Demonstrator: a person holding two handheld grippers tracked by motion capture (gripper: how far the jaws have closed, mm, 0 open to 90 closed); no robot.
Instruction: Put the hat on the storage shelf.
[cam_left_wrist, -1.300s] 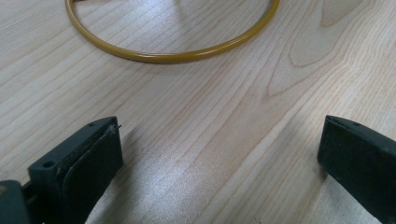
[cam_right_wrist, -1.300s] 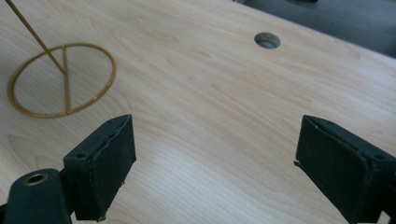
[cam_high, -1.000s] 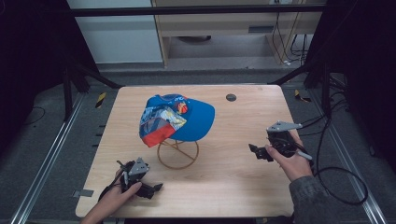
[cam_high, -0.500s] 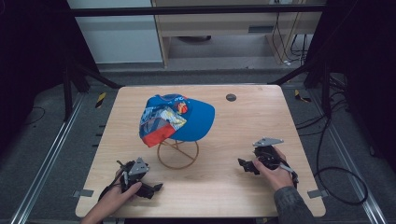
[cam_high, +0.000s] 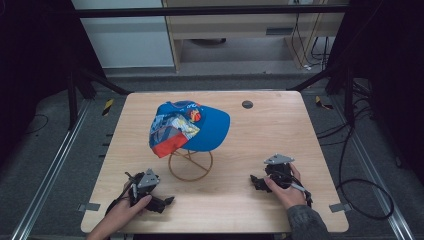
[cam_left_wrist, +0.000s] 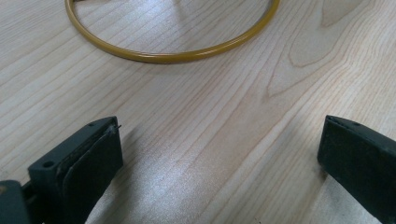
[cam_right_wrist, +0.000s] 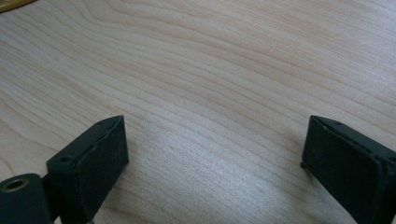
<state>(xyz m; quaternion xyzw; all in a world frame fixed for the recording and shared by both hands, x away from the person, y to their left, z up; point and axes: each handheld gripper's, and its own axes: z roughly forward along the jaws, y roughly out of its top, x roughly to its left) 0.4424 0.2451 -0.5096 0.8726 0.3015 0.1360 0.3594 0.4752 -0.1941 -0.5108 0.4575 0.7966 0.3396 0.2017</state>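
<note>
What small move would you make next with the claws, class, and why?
Probably lift the right claw toward the blue cap on its wire stand. Both claws, the left claw too, rest open and empty on the table, apart from the cap.

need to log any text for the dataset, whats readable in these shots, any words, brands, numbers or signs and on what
No text can be read with certainty.
Blue cap on the wire stand: pale lettering on the crown near the top, too small and blurred to read.
Same cap: a round red patch and a colourful printed panel on its side, no legible words.
Wooden table: no labels or numbers visible.
Left hand-held gripper and right hand-held gripper: no markings legible.
</note>
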